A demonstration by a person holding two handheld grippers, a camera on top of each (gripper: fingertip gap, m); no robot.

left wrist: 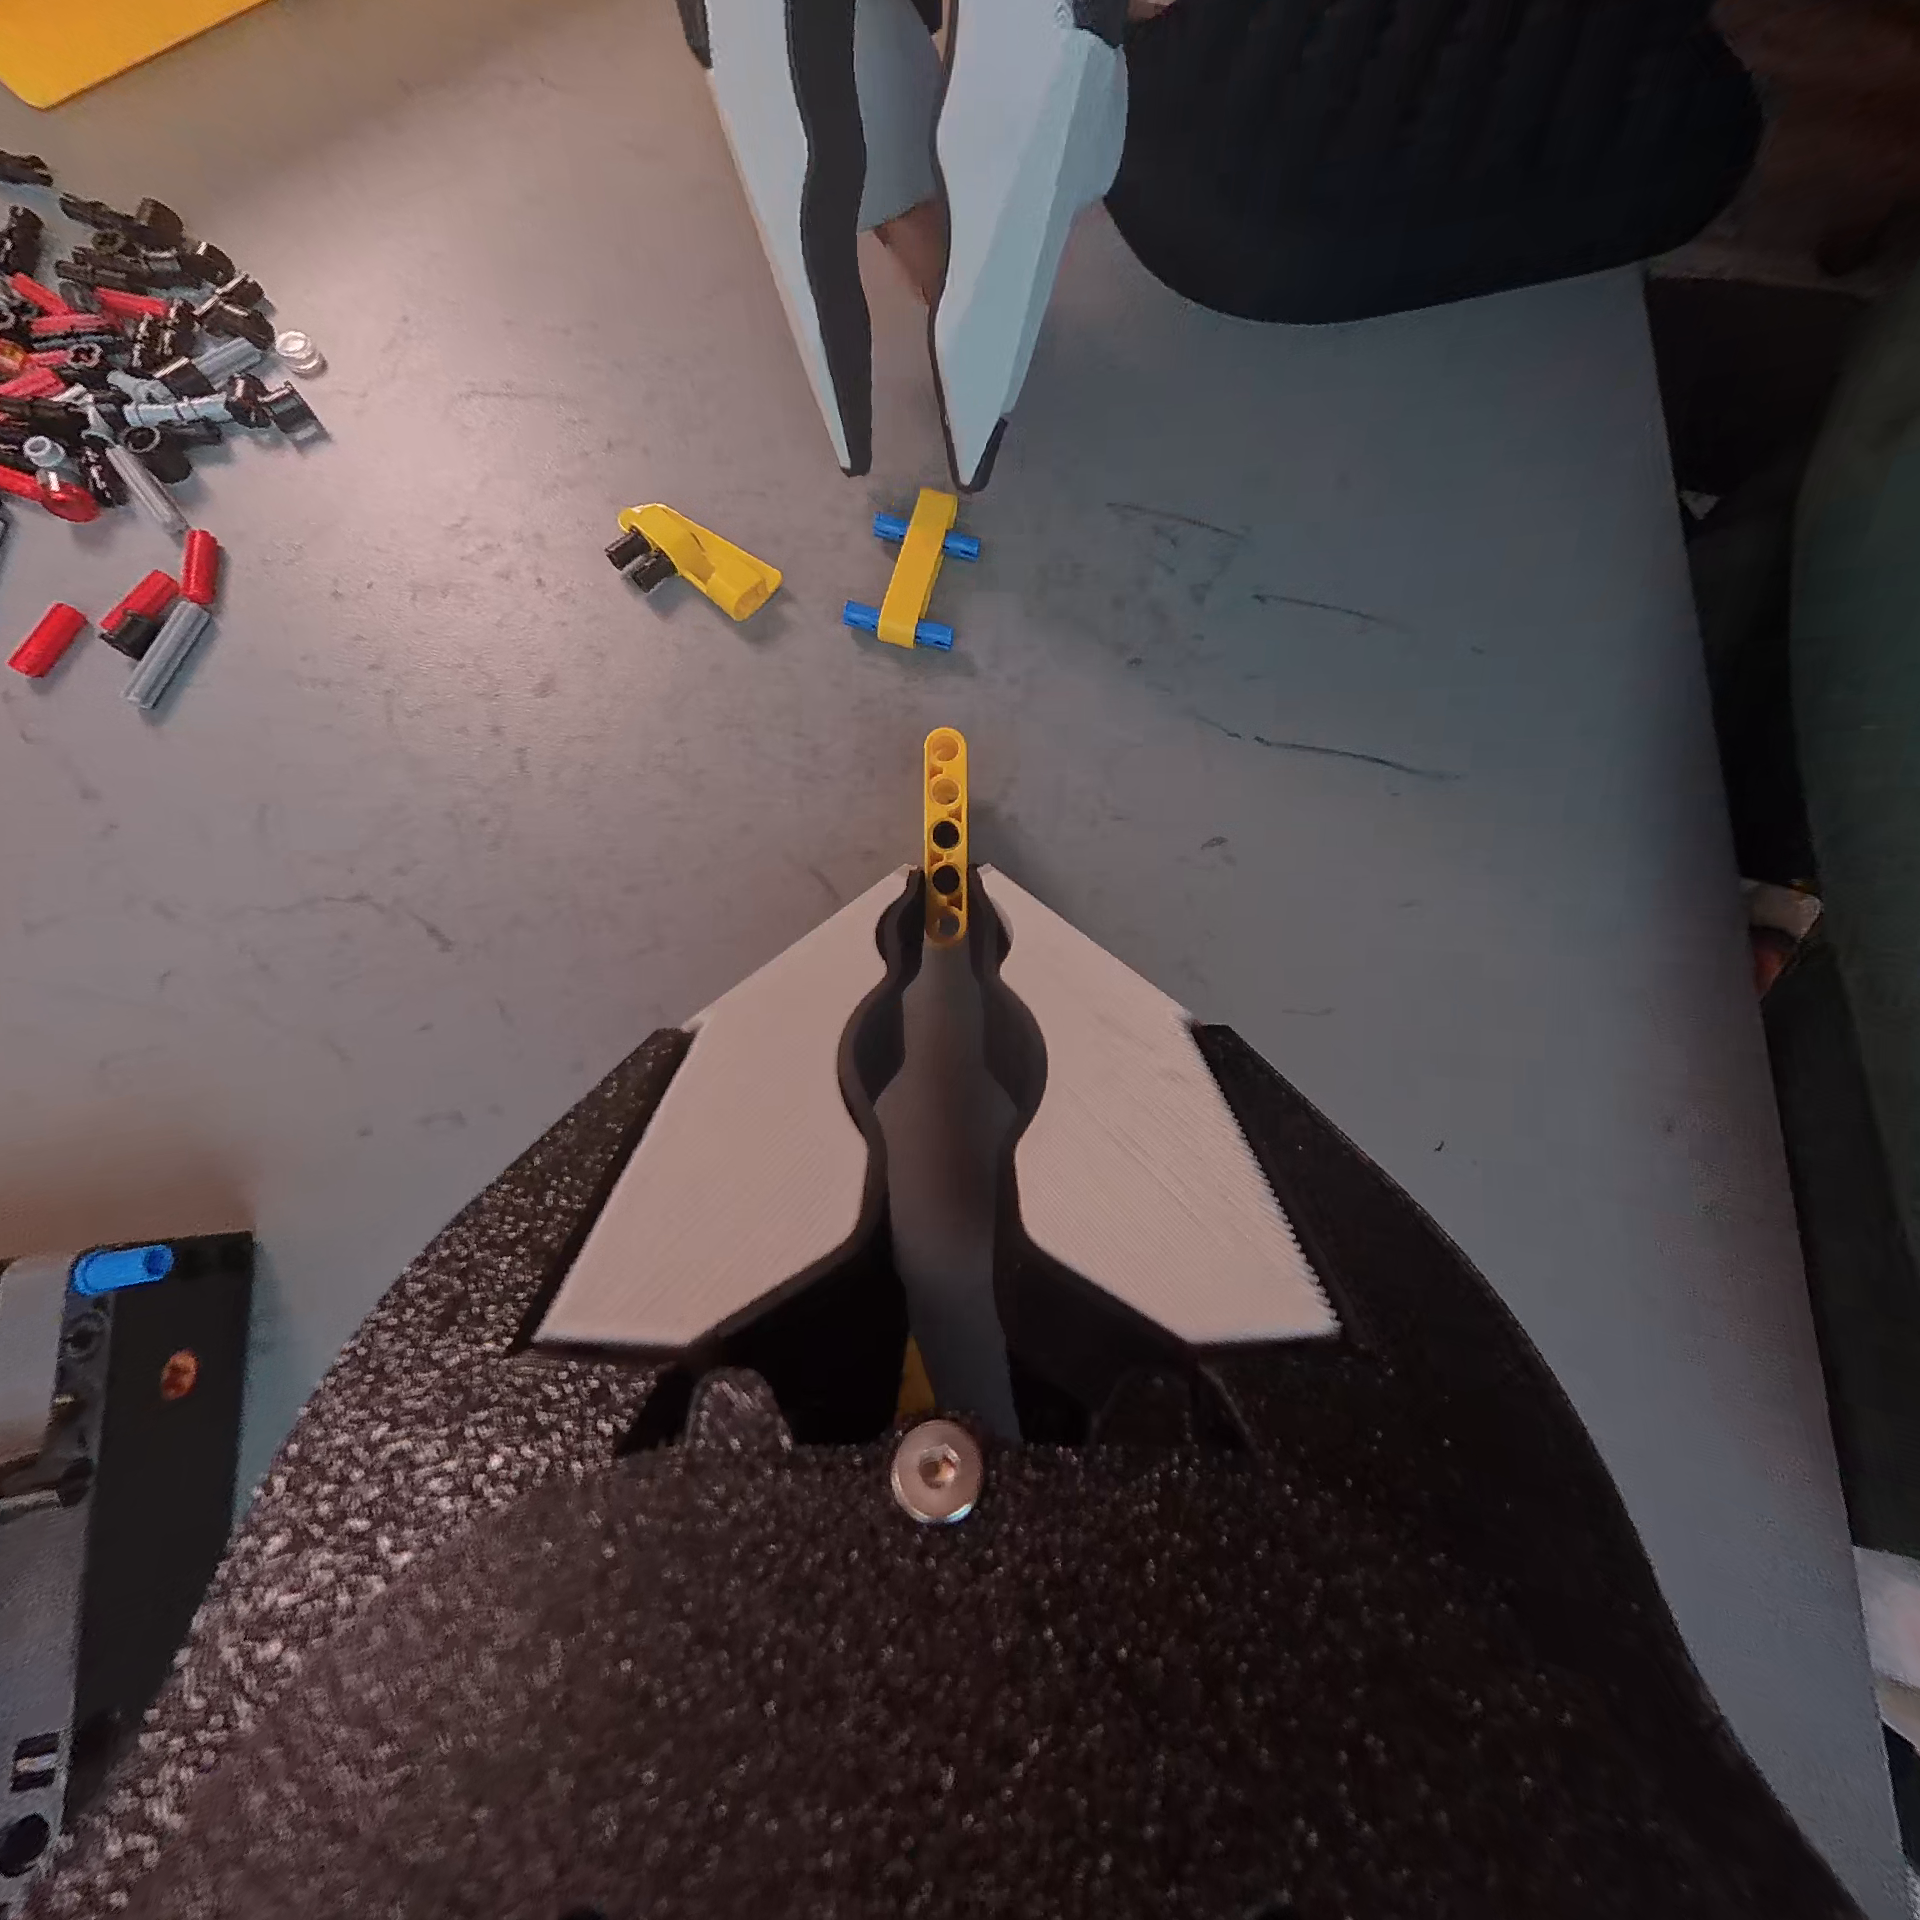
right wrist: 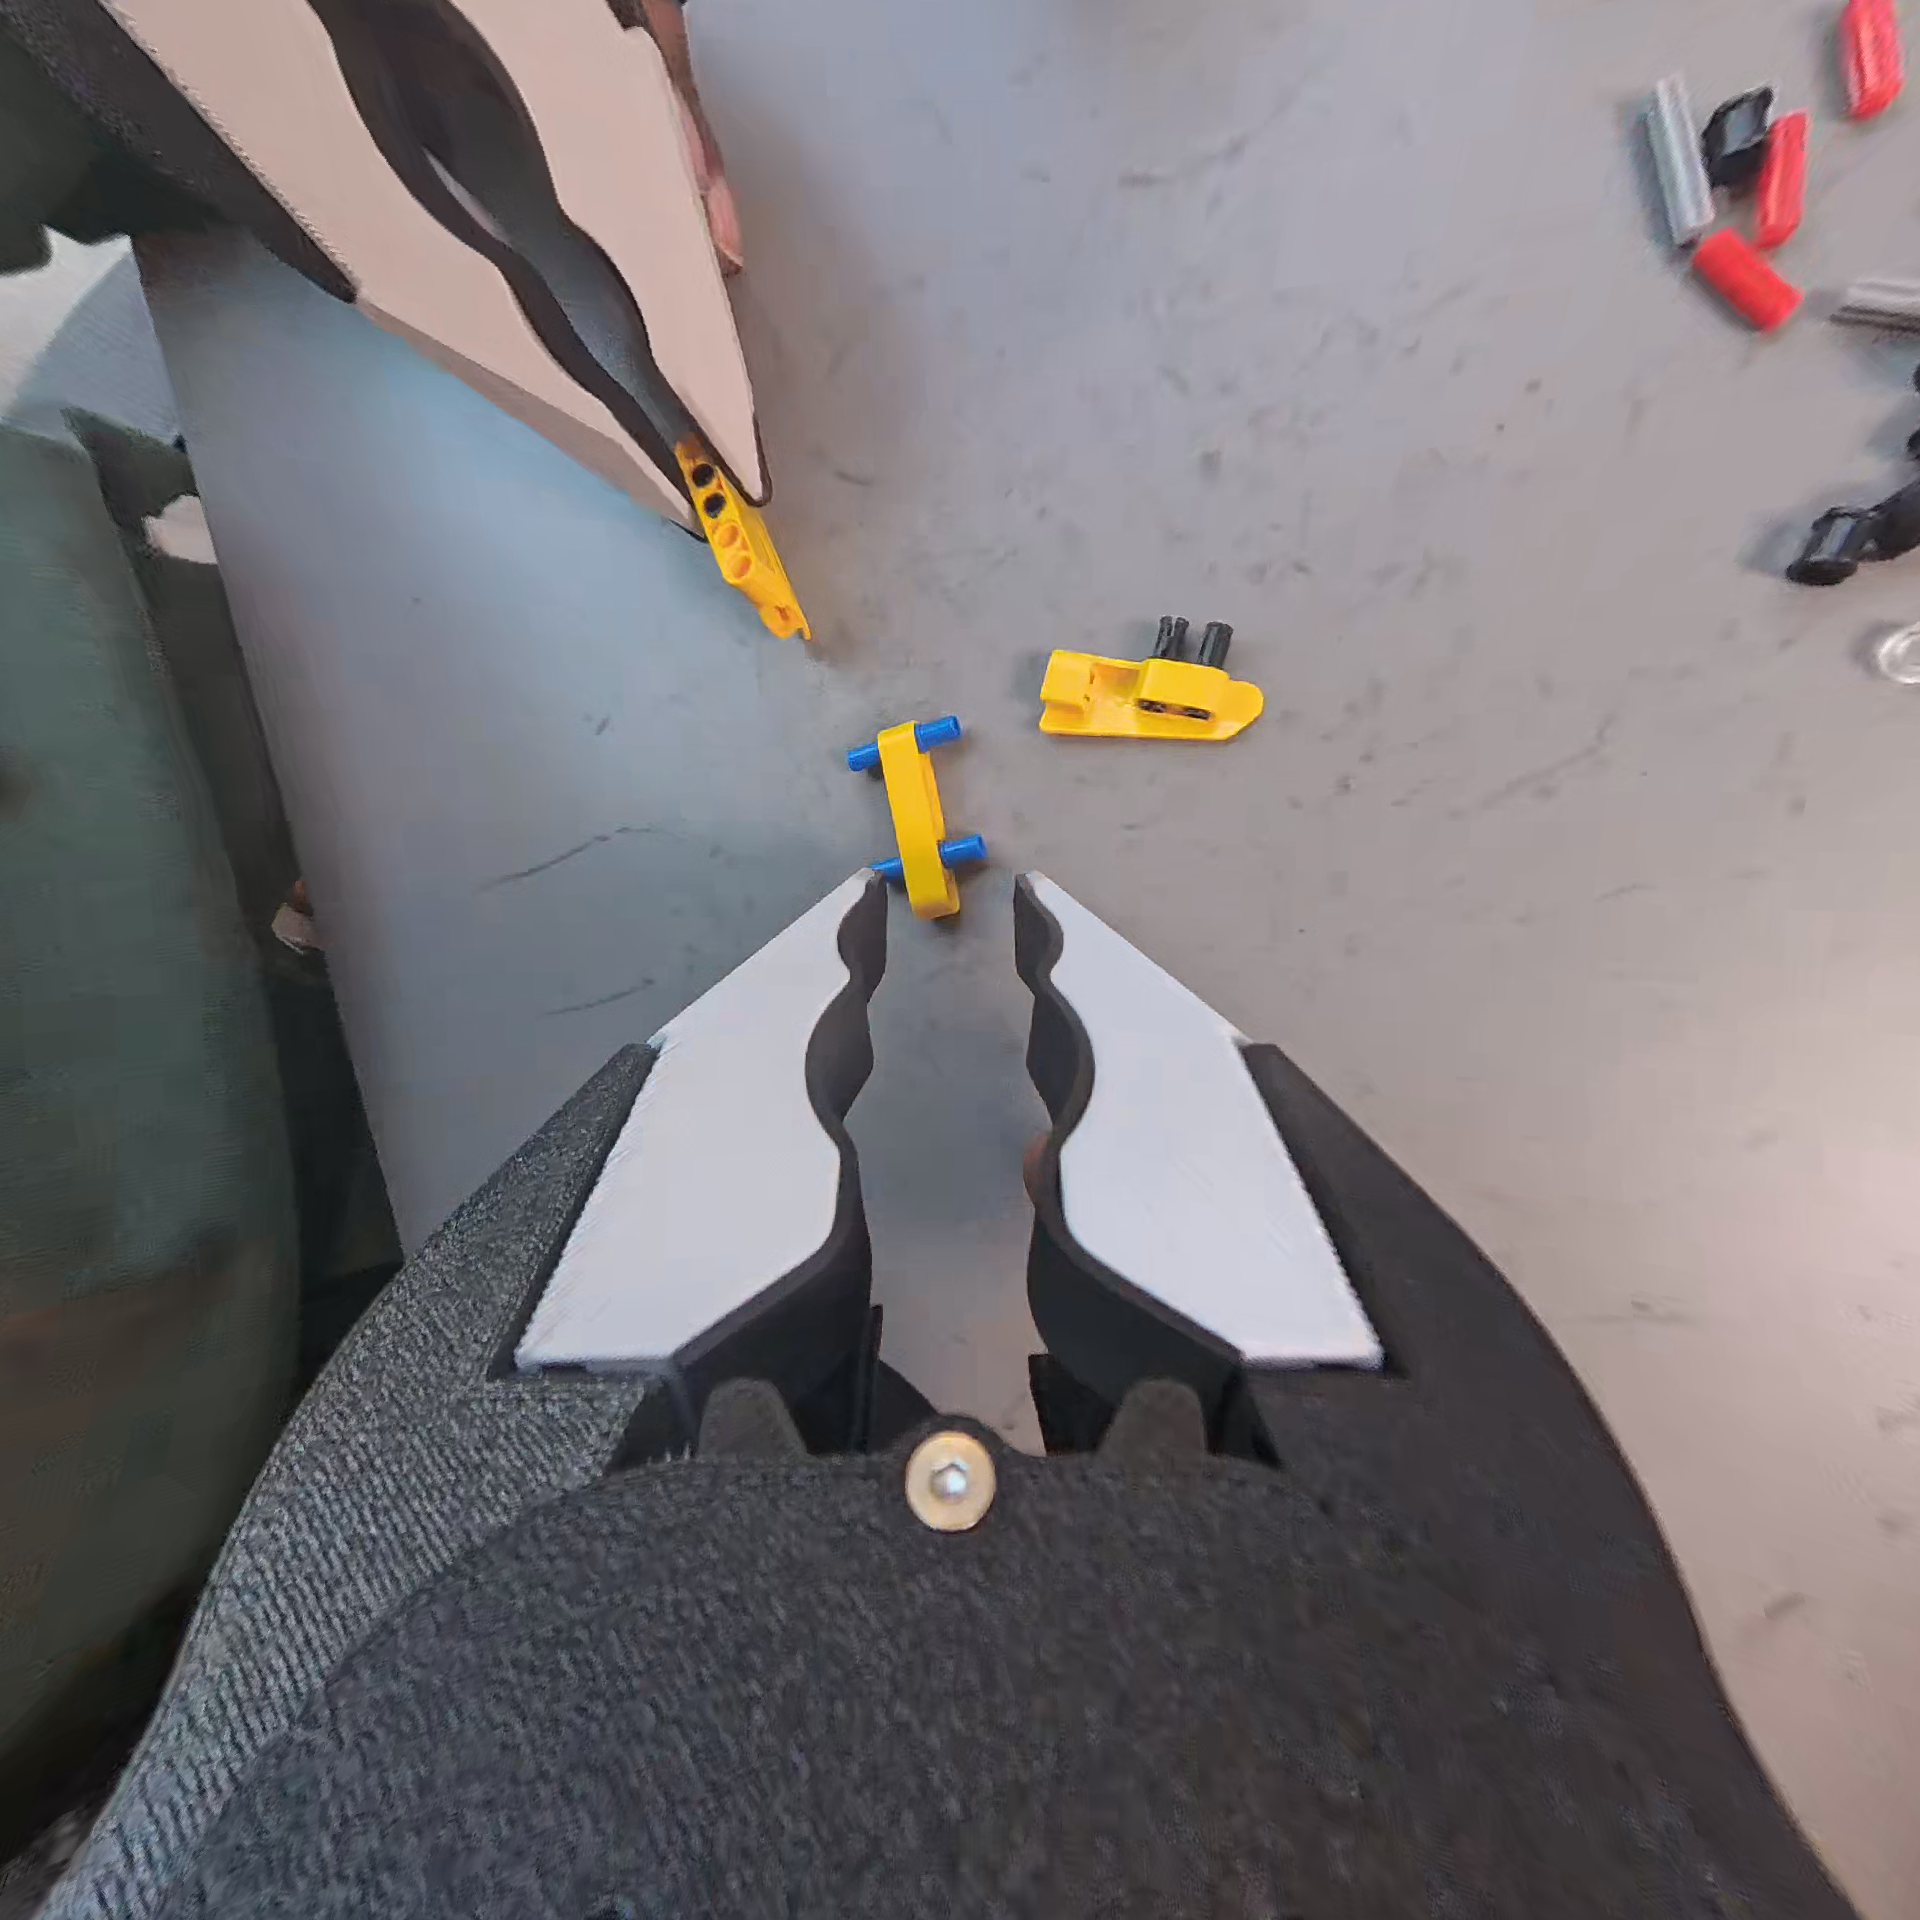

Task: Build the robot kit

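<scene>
Grey table [left wrist: 1351, 935], pile of red, black, grey pegs [left wrist: 125, 353], yellow sheet [left wrist: 94, 42]

Scuffed grey table [left wrist: 1299, 644] bears two yellow pieces [right wrist: 920, 821], perhaps plastic pins [left wrist: 135, 364].

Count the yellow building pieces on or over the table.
3. A holed beam clamped in the left claw; a short beam with blue pins before the open right claw; a wedge-shaped piece beside it. The heap may hide more.
</scene>
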